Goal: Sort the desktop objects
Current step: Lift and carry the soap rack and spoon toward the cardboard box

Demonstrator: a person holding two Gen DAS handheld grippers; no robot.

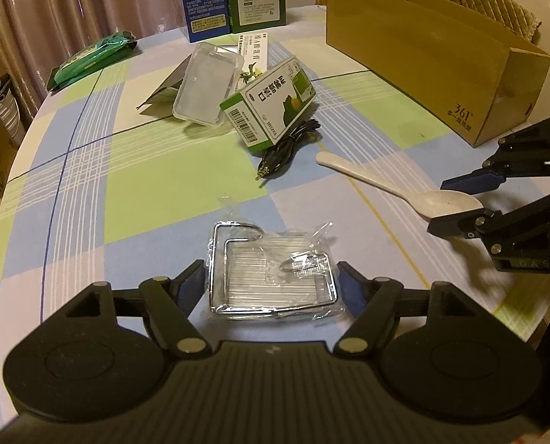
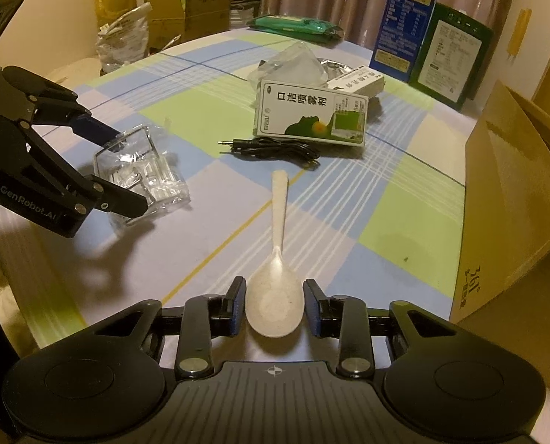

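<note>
A chrome wire rack in a clear plastic bag lies on the checked tablecloth between the fingers of my left gripper, which is open around it; the rack also shows in the right wrist view. A white plastic spoon lies with its bowl between the fingers of my right gripper, which is open with small gaps on both sides. The spoon also shows in the left wrist view, with the right gripper at its bowl.
A green-and-white medicine box, a black audio cable, a clear plastic tray and a smaller white box lie mid-table. An open cardboard box stands at right. Tall blue and green cartons and a green packet sit at the far edge.
</note>
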